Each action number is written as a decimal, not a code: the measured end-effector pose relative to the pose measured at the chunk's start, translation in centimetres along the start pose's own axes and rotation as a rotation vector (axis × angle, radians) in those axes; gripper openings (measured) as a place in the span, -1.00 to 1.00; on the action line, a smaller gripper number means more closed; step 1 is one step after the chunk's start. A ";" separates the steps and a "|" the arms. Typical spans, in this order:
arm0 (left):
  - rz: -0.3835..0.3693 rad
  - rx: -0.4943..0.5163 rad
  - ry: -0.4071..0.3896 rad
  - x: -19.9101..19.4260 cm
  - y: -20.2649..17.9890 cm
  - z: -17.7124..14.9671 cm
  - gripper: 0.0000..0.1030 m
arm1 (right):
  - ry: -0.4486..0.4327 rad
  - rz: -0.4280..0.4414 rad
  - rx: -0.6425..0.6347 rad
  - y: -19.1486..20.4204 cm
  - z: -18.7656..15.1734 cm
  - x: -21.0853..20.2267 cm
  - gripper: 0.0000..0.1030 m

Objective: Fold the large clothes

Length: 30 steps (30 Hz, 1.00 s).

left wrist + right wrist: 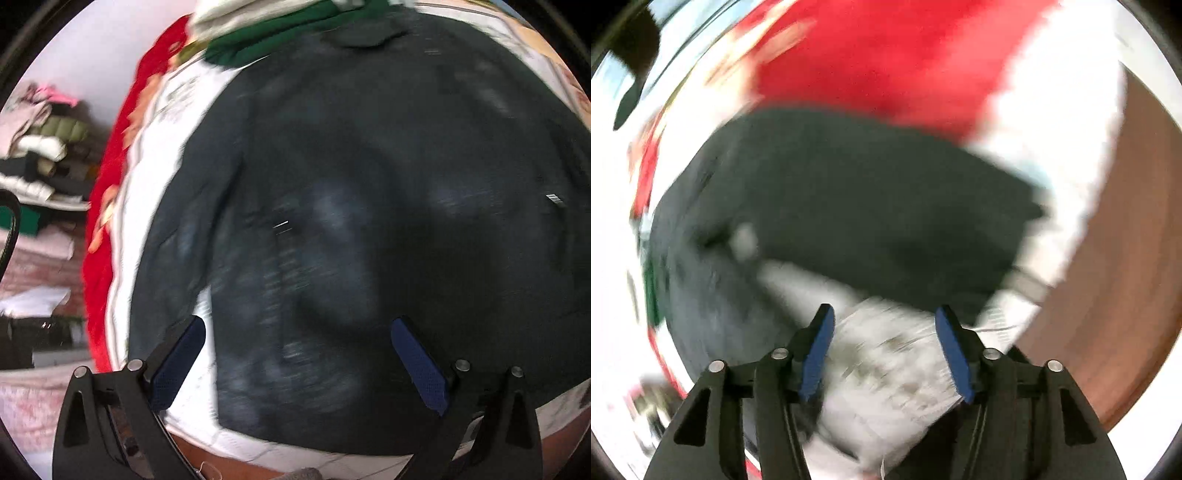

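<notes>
A large dark grey-black garment (369, 221) lies spread on a white printed sheet (147, 192). My left gripper (299, 350) is open above it, its blue pads (417, 362) wide apart and empty. In the right wrist view the same dark garment (849, 206) shows blurred, with a sleeve-like part running to the right. My right gripper (884, 339) is open over the white sheet (886, 369) at the garment's near edge, holding nothing.
A red blanket (107, 229) borders the sheet on the left and shows in the right wrist view (886, 62). Green (266, 40) and pale clothes lie at the far end. Stacked folded clothes (40, 155) sit on shelves at left. Brown wood floor (1108, 277) shows at right.
</notes>
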<state>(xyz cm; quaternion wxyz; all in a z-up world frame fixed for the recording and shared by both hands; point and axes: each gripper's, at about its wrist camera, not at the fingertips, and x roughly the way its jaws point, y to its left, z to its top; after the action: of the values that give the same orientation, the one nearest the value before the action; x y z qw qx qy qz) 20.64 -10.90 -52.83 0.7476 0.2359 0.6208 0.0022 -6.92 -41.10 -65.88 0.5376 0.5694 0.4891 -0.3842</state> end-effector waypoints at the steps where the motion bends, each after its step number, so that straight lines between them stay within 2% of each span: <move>1: -0.009 0.012 -0.008 -0.1 -1.2 0.3 1.00 | -0.013 0.006 0.066 -1.3 0.5 0.3 0.46; 2: -0.014 0.028 -0.018 -0.2 -2.4 0.6 1.00 | -0.027 0.027 0.121 -2.3 0.9 0.9 0.59; 4: -0.009 0.062 -0.035 -0.1 -4.4 1.3 1.00 | -0.002 0.094 0.185 -3.6 1.7 3.5 0.64; 6: -0.001 0.097 -0.046 0.2 -6.4 1.8 1.00 | 0.010 0.119 0.227 -3.8 2.6 5.0 0.76; 8: -0.001 0.123 -0.051 0.7 -8.0 2.6 1.00 | 0.006 0.098 0.238 -3.1 2.3 5.5 0.72; 9: 0.000 0.140 -0.056 0.8 -8.8 3.1 1.00 | -0.011 0.104 0.245 -2.9 1.9 5.3 0.33; 10: -0.001 0.151 -0.064 0.6 -9.3 3.5 1.00 | -0.034 0.121 0.237 -2.2 1.5 4.9 0.09; 11: -0.003 0.158 -0.074 0.4 -9.6 3.7 1.00 | -0.049 0.116 0.217 -1.8 1.0 4.1 -0.44; 12: -0.006 0.164 -0.086 0.1 -9.9 4.0 1.00 | -0.064 0.163 0.208 -1.9 0.7 3.1 -0.85; 16: -0.039 0.156 -0.107 -1.5 -9.9 4.4 1.00 | -0.177 0.182 0.183 -1.3 0.2 -2.4 -0.91; 19: -0.064 0.126 -0.108 -2.5 -9.4 5.0 1.00 | -0.269 0.234 0.147 -0.5 1.7 -8.0 -0.92; 21: -0.088 0.092 -0.099 -2.7 -8.1 5.6 1.00 | -0.310 0.271 0.103 1.7 4.3 -11.5 -0.92; 25: -0.127 -0.002 -0.087 -3.4 -5.1 6.0 1.00 | -0.347 0.379 -0.036 7.7 5.5 -16.8 -0.92; 30: -0.151 -0.145 -0.068 -3.6 0.1 6.4 1.00 | -0.274 0.487 -0.274 20.6 1.5 -17.5 -0.92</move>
<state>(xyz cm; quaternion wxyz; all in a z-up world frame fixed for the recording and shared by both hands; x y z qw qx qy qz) 25.84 -14.09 -48.72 0.7815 0.1339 0.6091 -0.0173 9.20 -43.97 -44.31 0.7467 0.5348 0.3084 -0.2477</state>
